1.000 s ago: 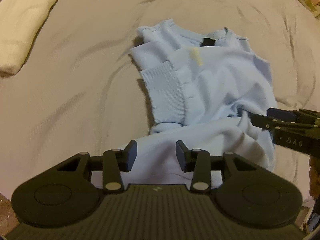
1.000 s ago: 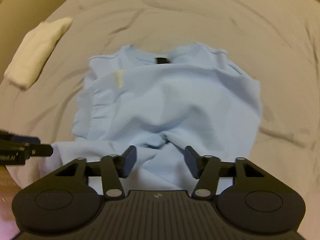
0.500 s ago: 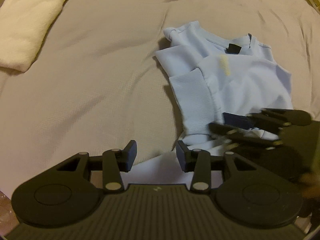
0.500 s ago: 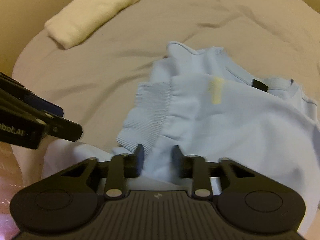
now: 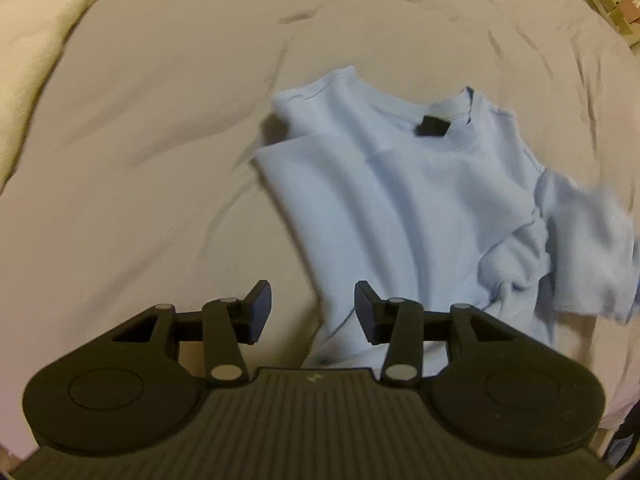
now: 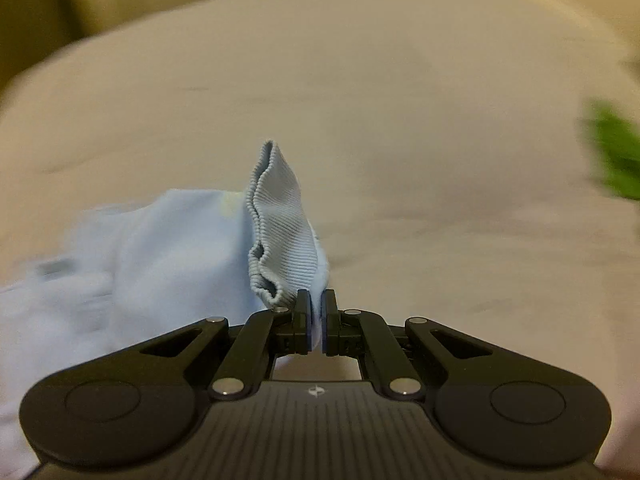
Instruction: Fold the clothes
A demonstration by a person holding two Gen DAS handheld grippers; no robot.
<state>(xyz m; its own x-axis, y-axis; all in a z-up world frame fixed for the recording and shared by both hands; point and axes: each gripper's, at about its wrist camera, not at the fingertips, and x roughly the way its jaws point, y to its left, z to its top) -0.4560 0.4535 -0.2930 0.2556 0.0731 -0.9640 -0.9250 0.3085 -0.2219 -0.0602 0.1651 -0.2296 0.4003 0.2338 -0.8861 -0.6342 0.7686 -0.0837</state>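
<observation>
So since a second back the ribbed cuff (image 6: 280, 236) isn't lying folded across the chest of the light blue sweatshirt (image 5: 400, 208) anymore. The right gripper (image 6: 316, 320) swung over, clamped its jaws onto the sleeve just behind that cuff, and pulled it out to the side. The cuff now sticks up right ahead of the right gripper's tips, pinched tight with a thin strip of blue fabric between the pads.

The sweatshirt sits on the bed sheet (image 5: 160, 160), ahead and to the right of the left gripper (image 5: 312, 312), collar end furthest from it and the hem edge running in under its right finger. The left gripper's jaws are partway apart and opening, nothing squeezed between them; sheet shows through the gap.

Handling-wise it looks like soft, floppy jersey, light, and it bunches easily (there's a rumpled knot of cloth out to the right). The ribbed cuff and hem are thicker, so probably the best spots to grab.

Plenty of bare sheet ahead of both grippers. A folded white cloth (image 5: 36, 52) lies far off to the left, and something green (image 6: 616, 152), too blurry to identify, is out at the right edge.
</observation>
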